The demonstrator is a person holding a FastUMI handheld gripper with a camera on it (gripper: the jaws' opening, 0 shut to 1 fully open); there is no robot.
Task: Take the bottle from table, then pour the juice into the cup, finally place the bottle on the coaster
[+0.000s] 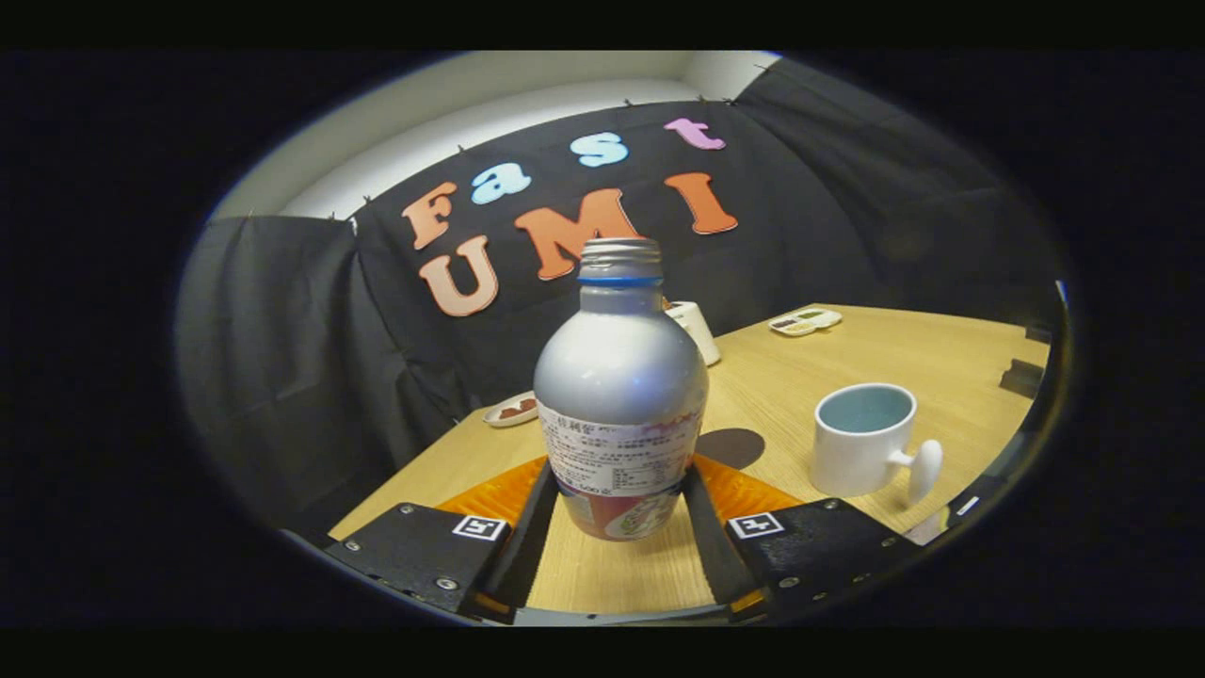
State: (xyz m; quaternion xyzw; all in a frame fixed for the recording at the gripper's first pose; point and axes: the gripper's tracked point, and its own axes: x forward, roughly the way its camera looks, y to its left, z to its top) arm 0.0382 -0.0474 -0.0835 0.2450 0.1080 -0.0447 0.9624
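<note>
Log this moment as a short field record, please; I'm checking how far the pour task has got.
claw: both fingers pressed on the bottle's lower body
bottle: silver, upright, cap off, lifted above the table
cup: white mug, beyond the claw's right finger, standing on the table
coaster: dark round disc between bottle and cup, bare
stage: bottle taken; pour not yet started

Bottle [620, 395] label print too small to read
</note>
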